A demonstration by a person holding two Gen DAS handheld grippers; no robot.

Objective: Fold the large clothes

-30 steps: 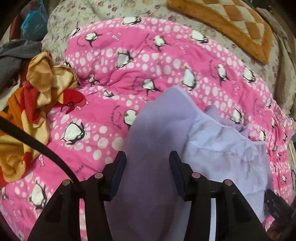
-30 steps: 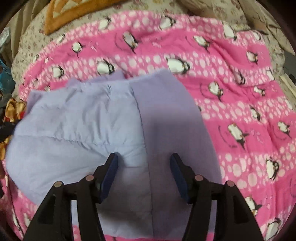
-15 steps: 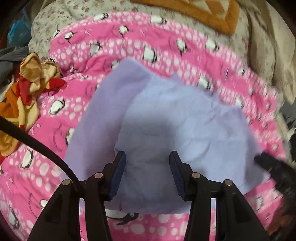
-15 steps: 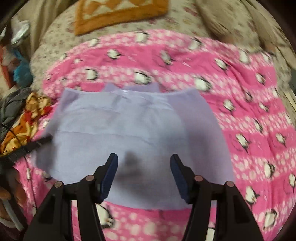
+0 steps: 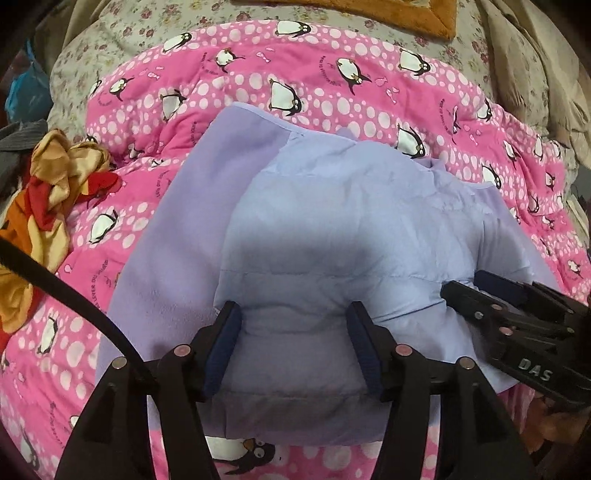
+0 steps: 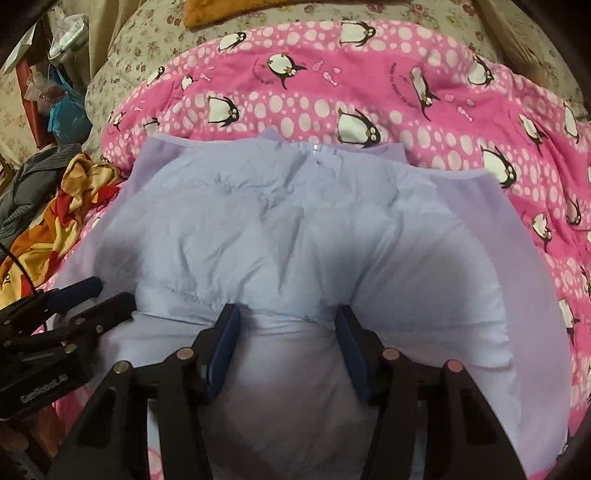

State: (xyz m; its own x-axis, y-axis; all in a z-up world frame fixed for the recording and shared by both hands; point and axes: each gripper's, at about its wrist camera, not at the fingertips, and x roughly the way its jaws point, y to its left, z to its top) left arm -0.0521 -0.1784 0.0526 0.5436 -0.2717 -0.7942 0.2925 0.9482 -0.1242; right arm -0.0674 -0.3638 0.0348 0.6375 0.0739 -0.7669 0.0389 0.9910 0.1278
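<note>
A lavender padded garment [image 5: 332,221] lies spread on the pink penguin quilt [image 5: 332,85], with its sides folded in over the lighter lining. It also fills the right wrist view [image 6: 295,240]. My left gripper [image 5: 293,321] is open, its jaws over the garment's near edge with fabric between them. My right gripper [image 6: 287,325] is open, low over a bulge of the garment. Each gripper shows in the other's view: the right one [image 5: 480,291] at the garment's right edge, the left one [image 6: 96,295] at its left edge.
A crumpled orange, yellow and red cloth [image 5: 48,206] lies left of the garment, with a grey garment [image 6: 33,192] behind it. An orange cushion [image 5: 424,14] and a floral sheet [image 5: 122,44] lie at the far side. A black cable [image 5: 55,284] crosses the left.
Both grippers have moved in closer and lower over the garment. The garment now fills more of each view, and the two grippers sit nearer each other. Both stay open.
</note>
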